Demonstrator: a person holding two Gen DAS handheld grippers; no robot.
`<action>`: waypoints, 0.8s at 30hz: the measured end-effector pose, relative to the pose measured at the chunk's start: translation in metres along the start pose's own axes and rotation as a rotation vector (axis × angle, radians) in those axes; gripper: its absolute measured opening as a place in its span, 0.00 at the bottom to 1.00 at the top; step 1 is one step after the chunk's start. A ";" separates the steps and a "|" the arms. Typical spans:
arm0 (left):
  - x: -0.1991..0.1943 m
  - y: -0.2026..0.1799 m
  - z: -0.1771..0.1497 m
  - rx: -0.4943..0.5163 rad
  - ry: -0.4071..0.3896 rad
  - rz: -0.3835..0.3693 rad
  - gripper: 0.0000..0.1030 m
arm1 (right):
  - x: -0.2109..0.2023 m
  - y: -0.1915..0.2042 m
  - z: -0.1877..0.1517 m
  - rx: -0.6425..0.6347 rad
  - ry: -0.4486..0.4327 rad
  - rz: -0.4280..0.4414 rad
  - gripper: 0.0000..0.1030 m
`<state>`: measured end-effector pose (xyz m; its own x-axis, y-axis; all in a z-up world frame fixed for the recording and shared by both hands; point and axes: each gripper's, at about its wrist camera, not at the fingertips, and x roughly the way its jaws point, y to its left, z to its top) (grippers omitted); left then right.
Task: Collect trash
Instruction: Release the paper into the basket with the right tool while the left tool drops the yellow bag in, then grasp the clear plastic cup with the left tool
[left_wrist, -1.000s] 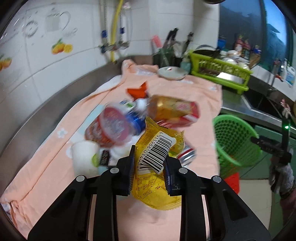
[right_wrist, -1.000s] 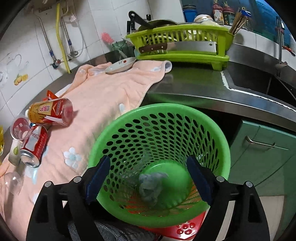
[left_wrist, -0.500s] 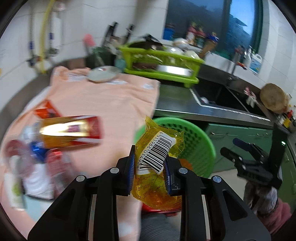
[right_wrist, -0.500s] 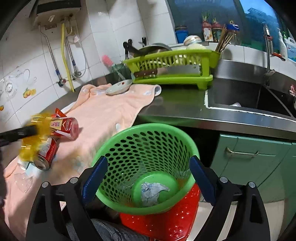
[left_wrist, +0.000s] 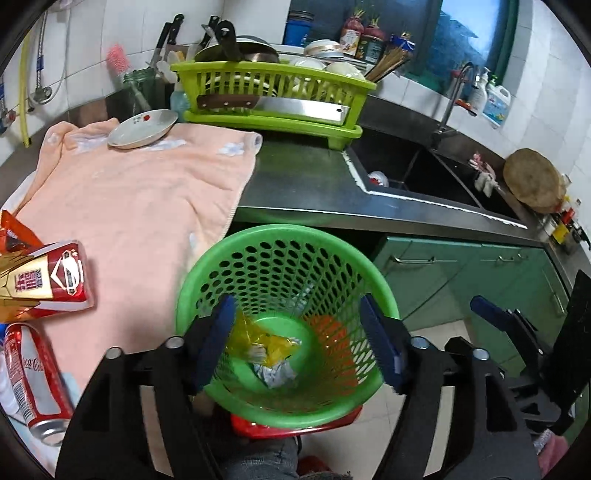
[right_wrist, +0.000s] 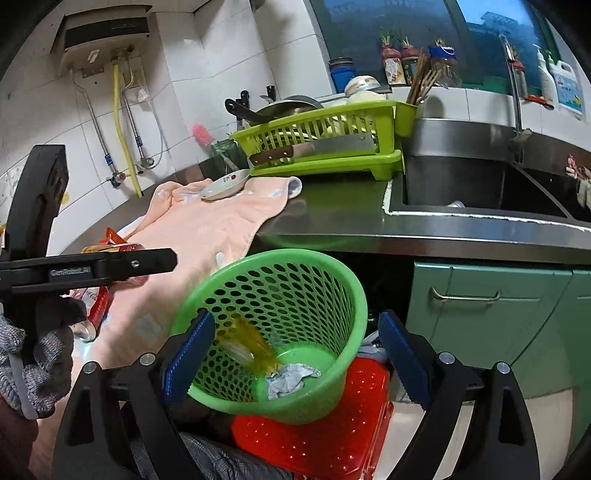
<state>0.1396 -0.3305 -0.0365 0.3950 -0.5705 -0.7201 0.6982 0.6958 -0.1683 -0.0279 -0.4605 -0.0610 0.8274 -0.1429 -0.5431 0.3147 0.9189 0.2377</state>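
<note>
The left tongs (left_wrist: 297, 339) are spread wide and hold nothing; they hang directly above the mouth of the green basket (left_wrist: 207, 273). The right tongs (right_wrist: 295, 354) are spread wide too, empty, framing the same basket (right_wrist: 354, 291) from beside the left pair. Inside the basket the yellow wrapper (left_wrist: 258, 338) lies against the bottom, touching a crumpled grey-white paper (left_wrist: 275, 373); from the right wrist view the wrapper (right_wrist: 251, 343) is a blurred yellow streak along the inner wall, just above that paper (right_wrist: 291, 376). The basket sits on a red plastic stool (right_wrist: 332, 435) on the floor, just off the front edge of the table (left_wrist: 306, 184).

On the table a peach towel (left_wrist: 140, 192) covers the left part. At the towel's near left edge a red-and-gold carton (left_wrist: 40, 280) lies on its side, with a Coca-Cola can (left_wrist: 33, 380) just in front of it, also on its side. At the towel's far end a white saucer (left_wrist: 142, 127) rests. A lime dish rack (left_wrist: 273, 85) with a cleaver (left_wrist: 273, 107) across its front stands along the table's back edge, and the sink (left_wrist: 417, 173) is set into the right part.
</note>
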 end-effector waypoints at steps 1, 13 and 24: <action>-0.003 0.002 -0.001 -0.003 -0.005 -0.001 0.70 | 0.000 0.001 0.000 0.000 0.001 0.000 0.84; -0.065 0.046 -0.027 -0.077 -0.079 0.097 0.70 | 0.005 0.045 0.009 -0.057 -0.001 0.078 0.85; -0.139 0.120 -0.084 -0.192 -0.117 0.295 0.70 | 0.013 0.118 0.012 -0.152 0.016 0.215 0.85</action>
<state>0.1184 -0.1315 -0.0127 0.6358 -0.3712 -0.6768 0.4239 0.9006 -0.0957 0.0256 -0.3584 -0.0308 0.8601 0.0664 -0.5059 0.0581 0.9723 0.2264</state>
